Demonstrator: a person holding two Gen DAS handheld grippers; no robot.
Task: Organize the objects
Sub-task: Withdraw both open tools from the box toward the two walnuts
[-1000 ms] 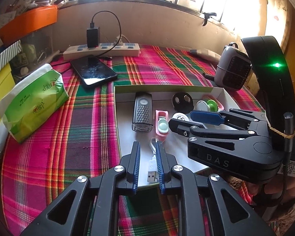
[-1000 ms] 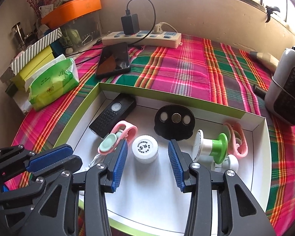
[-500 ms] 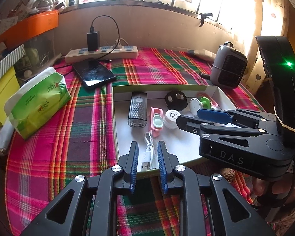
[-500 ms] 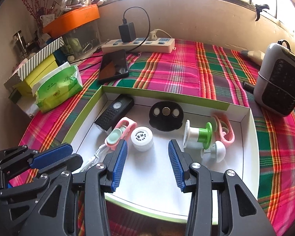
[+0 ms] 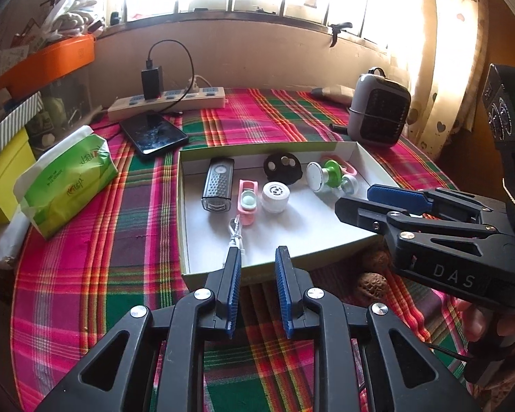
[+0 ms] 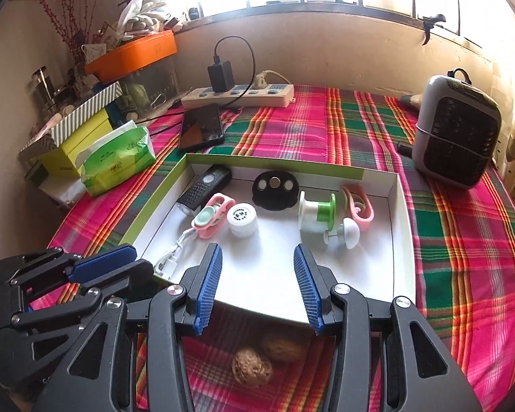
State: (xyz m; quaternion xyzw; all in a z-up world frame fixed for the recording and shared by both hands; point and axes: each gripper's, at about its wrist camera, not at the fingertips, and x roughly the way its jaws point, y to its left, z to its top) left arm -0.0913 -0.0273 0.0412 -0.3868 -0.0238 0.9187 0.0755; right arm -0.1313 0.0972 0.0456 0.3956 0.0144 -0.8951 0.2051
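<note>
Right now my left gripper [image 5: 257, 261] stands slightly parted and my right gripper [image 6: 257, 257] wider, both empty above the box's [image 6: 403, 206] near rim; the sorted trinkets lie inside, two walnuts [image 6: 252, 365] outside below.

- The white cable [image 5: 236, 231] in the box [image 5: 362, 152] is partly hidden: the left claw [image 5: 257, 257] covers its near end in the left wrist view.
- The print on the white cap [image 6: 242, 220] is too small to read.
- Two walnuts [image 6: 252, 367] lie in shadow just outside the box's near wall; in the right wrist view the farther one is dim and hard to make out.
- The right claw [image 5: 355, 199] covers the box's near right corner in the left wrist view.
- The counter [image 6: 463, 274] is cut off by the picture's edge at its near side.
- The window panes are blown out to white.
- The hand [image 5: 487, 322] gripping the right claw is cut off at the picture's edge.
</note>
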